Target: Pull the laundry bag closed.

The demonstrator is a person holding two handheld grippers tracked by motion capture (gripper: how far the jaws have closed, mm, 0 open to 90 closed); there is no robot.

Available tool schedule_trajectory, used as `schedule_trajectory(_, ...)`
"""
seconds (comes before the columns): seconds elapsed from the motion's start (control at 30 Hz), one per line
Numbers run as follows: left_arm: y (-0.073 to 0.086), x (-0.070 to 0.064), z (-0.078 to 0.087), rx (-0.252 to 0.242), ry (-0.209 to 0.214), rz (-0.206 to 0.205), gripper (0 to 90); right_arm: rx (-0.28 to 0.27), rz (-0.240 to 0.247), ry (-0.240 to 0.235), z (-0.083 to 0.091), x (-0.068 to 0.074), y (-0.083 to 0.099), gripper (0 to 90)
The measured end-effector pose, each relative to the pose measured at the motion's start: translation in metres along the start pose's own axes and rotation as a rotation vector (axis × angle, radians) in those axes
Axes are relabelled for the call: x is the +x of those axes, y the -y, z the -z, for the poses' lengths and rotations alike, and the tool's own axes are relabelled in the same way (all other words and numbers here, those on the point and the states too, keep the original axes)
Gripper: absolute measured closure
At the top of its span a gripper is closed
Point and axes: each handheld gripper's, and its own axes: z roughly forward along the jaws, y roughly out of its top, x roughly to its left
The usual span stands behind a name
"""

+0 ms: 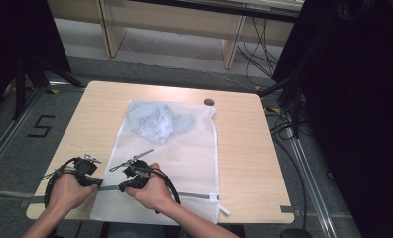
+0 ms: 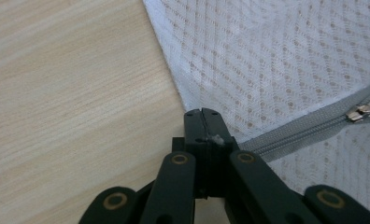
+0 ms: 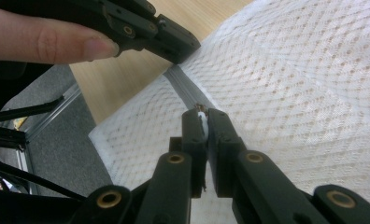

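Note:
A white mesh laundry bag [image 1: 184, 153] lies flat on the wooden table [image 1: 249, 148], with a light-blue garment [image 1: 157, 124] bunched inside its far end. A grey zipper [image 1: 194, 195] runs across the bag near the table's front edge. My left gripper [image 1: 96, 182] [image 2: 202, 114] is shut on the bag's left edge, where the zipper [image 2: 304, 130] ends. The metal slider [image 2: 360, 112] sits a short way along it. My right gripper [image 1: 121, 187] [image 3: 204, 114] is shut on a small white zipper pull, just behind the left gripper [image 3: 183, 53].
A small dark round object [image 1: 209, 102] lies at the table's far edge. A white tab [image 1: 224, 209] sticks out at the zipper's right end. Black curtains stand on both sides, and cables [image 1: 284, 124] trail over the floor at the right.

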Motion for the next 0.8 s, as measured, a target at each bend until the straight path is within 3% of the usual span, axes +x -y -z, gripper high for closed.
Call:
schedule_trajectory(0.17,0.0,0.0001,-0.0001,-0.002,0.003,-0.002,90.0,0.001,-0.003,-0.005,0.0021,-0.0004,0.0018,87.0)
schedule_trajectory(0.2,0.0002,-0.0015,-0.0017,-0.021,0.007,0.019,90.0,-0.001,0.0,-0.011,0.0026,-0.0008,0.002,87.0)
schedule_trajectory(0.3,0.0002,-0.0011,-0.0016,-0.019,0.001,0.016,90.0,-0.004,0.011,-0.01,0.0036,-0.0013,0.0029,87.0)
schedule_trajectory(0.33,0.0,0.0003,0.0,0.001,0.002,-0.003,90.0,-0.006,0.009,-0.003,0.0039,-0.0011,0.0033,87.0)
schedule_trajectory(0.43,0.0001,-0.0002,-0.0008,-0.008,0.005,0.003,90.0,-0.007,0.006,-0.007,0.0051,-0.0022,0.0045,87.0)
schedule_trajectory(0.47,0.0002,-0.0017,-0.002,-0.024,0.002,0.023,90.0,-0.005,-0.003,-0.005,0.0057,-0.002,0.0048,87.0)
schedule_trajectory(0.53,0.0001,0.0,0.0001,0.001,-0.001,0.001,90.0,-0.01,0.004,-0.01,0.0063,-0.0031,0.0055,87.0)
schedule_trajectory(0.8,0.0002,-0.0002,-0.0004,-0.006,0.002,0.005,90.0,-0.008,-0.003,-0.013,0.0095,-0.0043,0.0081,87.0)
